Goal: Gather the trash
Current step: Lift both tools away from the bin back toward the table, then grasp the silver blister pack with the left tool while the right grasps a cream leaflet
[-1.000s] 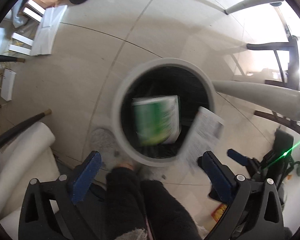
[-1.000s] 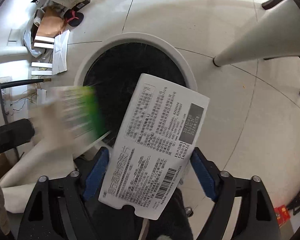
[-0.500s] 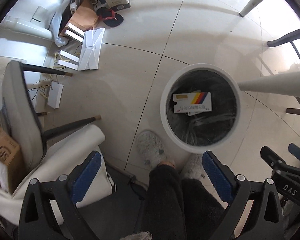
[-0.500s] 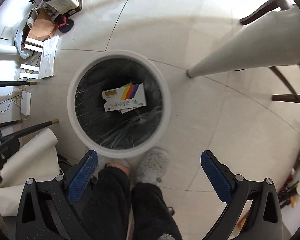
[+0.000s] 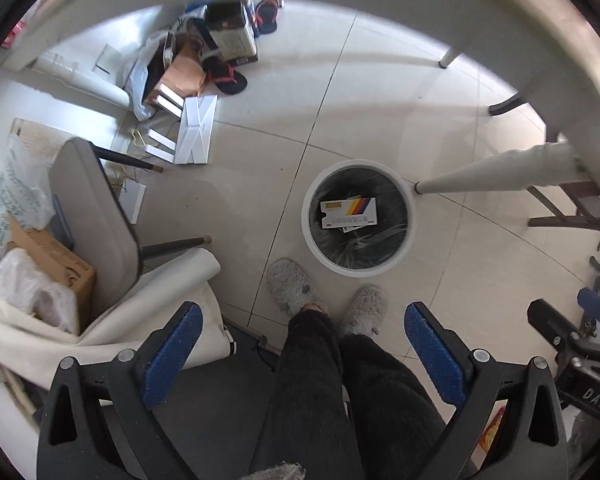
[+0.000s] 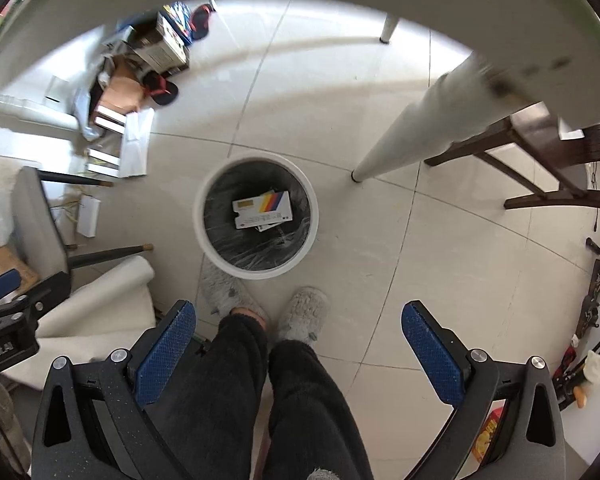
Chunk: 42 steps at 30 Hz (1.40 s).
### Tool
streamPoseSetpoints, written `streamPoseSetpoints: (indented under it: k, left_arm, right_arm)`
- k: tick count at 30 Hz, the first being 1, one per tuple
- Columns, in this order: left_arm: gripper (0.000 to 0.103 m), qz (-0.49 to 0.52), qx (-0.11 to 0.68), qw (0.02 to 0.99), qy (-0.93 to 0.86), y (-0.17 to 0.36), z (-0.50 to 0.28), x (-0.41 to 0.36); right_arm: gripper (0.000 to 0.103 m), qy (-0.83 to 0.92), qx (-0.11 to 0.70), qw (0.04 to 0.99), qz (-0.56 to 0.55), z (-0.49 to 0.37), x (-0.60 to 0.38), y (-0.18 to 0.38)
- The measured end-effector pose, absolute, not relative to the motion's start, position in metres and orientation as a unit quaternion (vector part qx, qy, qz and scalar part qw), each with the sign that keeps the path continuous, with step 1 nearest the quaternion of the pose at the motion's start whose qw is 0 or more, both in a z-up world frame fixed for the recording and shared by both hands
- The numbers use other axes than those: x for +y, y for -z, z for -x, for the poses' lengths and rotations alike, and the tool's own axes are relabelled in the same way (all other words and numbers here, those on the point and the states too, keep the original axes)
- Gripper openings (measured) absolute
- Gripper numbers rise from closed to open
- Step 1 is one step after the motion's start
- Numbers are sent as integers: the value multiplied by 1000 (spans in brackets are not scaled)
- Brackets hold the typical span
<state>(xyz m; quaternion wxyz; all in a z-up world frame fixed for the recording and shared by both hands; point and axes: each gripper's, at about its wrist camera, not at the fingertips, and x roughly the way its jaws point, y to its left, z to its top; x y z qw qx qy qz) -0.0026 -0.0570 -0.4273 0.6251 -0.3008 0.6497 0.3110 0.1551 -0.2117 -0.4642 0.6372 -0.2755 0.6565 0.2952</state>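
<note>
Two grippers: I have both high over the floor, looking straight down.
Left gripper (image 5: 300, 356): jaws spread wide, nothing between the blue pads; my legs and slippers show through the gap.
Right gripper (image 6: 298, 354): jaws wide apart too, holding nothing.
Bin (image 5: 312, 232): round, white rim, black liner, standing on the pale tiles just ahead of my slippers (image 5: 290, 286).
Box (image 5: 348, 212): flat white carton lying face up inside the bin, near the far side of the liner. It has a yellow patch at one end, slanted red, yellow and dark blue stripes at the other, and a red line of print along the lower edge that I cannot read. From the right camera the same box (image 6: 262, 209) sits in the bin (image 6: 204, 224) with the corner of a second flat piece poking out under it.
Table leg (image 6: 420, 128): white, tapered, its foot on the floor just right of the bin.
Chair (image 5: 96, 224): grey, to the left, well apart from the bin.
Clutter (image 5: 196, 80): cartons, papers and sandals on the floor far left.
</note>
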Motion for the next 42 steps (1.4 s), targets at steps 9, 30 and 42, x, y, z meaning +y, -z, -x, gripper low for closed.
streamPoseSetpoints:
  k: [9, 30, 42]
  left_arm:
    - [103, 290, 633, 654, -296, 329, 5, -49]
    - [103, 121, 590, 728, -327, 247, -197, 62]
    - [103, 113, 704, 655, -250, 348, -336, 111]
  right_arm:
    - [103, -317, 657, 636, 251, -145, -213, 341]
    - [103, -305, 565, 697, 319, -343, -76, 191]
    - [103, -343, 571, 579, 470, -487, 30, 322]
